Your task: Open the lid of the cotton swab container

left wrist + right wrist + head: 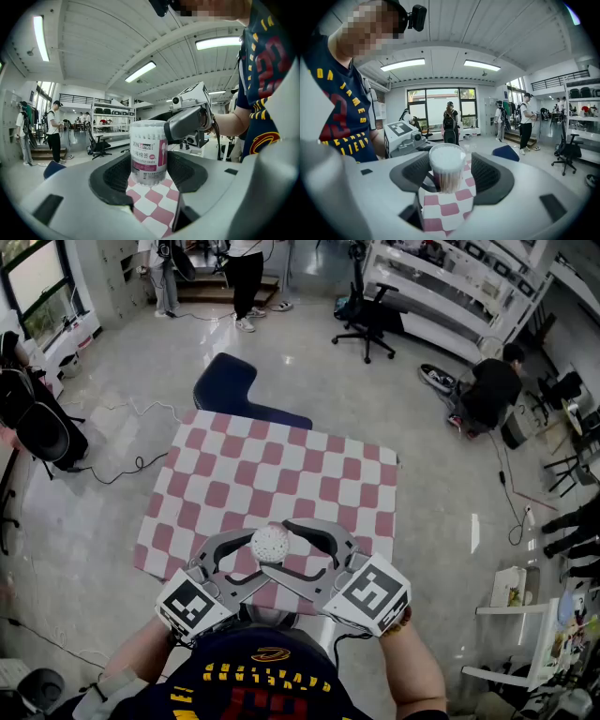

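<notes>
Big open workshop: glossy grey floor, black office chair [367,320] and a few people well back. Up close, a square worktop under a pink-and-white checkered cloth [244,465].

Task thing: a clear plastic cylindrical cotton swab container with a pink label [272,542] stands upright on the cloth, near the worktop's front edge, right in front of the person.

- Left tool [150,161]: both pads look pressed on the container's sides, low on the body, so it is holding it.
- Right tool [450,161]: jaws spread wide. The container stands between them with a gap showing on at least one side, so it grips nothing.
- White swab tips show at the top. Cannot tell whether a clear lid is seated over them, so I judge the opening as not confirmed.

Risks from here, as I judge them:

- The right tool could close too low and catch the body instead of the lid. The two tools would then just fight each other.
- The tools meet at the same small container from opposite sides, so their jaws could clash.
- The left hold is on slick round plastic. A twist or upward pull from the right could spin the container or lift it out of that hold.
- If the lid pops suddenly, the container could tilt and swabs spill. The front edge is close, so a drop to the floor is possible.
- The loose cloth may slide under sideways force.
</notes>
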Demonstrator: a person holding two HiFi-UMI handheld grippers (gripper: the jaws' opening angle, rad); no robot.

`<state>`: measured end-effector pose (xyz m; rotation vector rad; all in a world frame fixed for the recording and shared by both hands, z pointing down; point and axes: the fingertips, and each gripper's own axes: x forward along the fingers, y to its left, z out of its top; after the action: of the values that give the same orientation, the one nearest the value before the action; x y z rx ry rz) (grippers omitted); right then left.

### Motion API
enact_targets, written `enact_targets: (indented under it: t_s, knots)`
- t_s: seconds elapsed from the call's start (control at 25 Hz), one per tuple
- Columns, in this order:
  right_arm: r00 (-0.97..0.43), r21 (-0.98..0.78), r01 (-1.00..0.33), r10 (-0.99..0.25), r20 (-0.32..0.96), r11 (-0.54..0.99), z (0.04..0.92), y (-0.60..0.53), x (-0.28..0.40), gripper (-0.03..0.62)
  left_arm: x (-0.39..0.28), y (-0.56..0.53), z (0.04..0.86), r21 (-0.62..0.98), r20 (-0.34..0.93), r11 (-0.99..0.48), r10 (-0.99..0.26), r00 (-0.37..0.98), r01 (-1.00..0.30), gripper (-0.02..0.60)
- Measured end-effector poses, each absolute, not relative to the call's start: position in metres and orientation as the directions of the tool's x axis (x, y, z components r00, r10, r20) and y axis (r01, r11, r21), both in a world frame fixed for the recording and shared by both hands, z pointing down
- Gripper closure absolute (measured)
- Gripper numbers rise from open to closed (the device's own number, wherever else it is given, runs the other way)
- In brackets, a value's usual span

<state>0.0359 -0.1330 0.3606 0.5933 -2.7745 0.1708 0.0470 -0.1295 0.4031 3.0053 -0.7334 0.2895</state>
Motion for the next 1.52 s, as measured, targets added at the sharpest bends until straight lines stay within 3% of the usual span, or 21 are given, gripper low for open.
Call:
enact_targets:
  t_s: [0.72, 1.16, 1.52]
  knots:
    - [-0.881, -0.110, -0.403, -0.352, 0.317, 0.909, 0.368, -0.129, 0.034, 0.349, 0.046, -0.126, 0.408, 0.005, 0.188, -0.897, -0.433, 0.882, -0.442, 0.336]
    - [-0.922, -0.369, -0.374, -0.300, 0.244, 0.851, 0.369, -0.131, 0.037, 0.350, 0.043, -0.125, 0.416, -0.052, 0.195, -0.904, -0.426, 0.884, -0.424, 0.337]
    - [-0.909, -0.445, -0.412, -0.389, 0.146, 0.795, 0.346, -0.147, 0.048, 0.350, 0.040, -0.120, 0.419, -0.043, 0.198, -0.907, -0.420, 0.886, -0.420, 0.337]
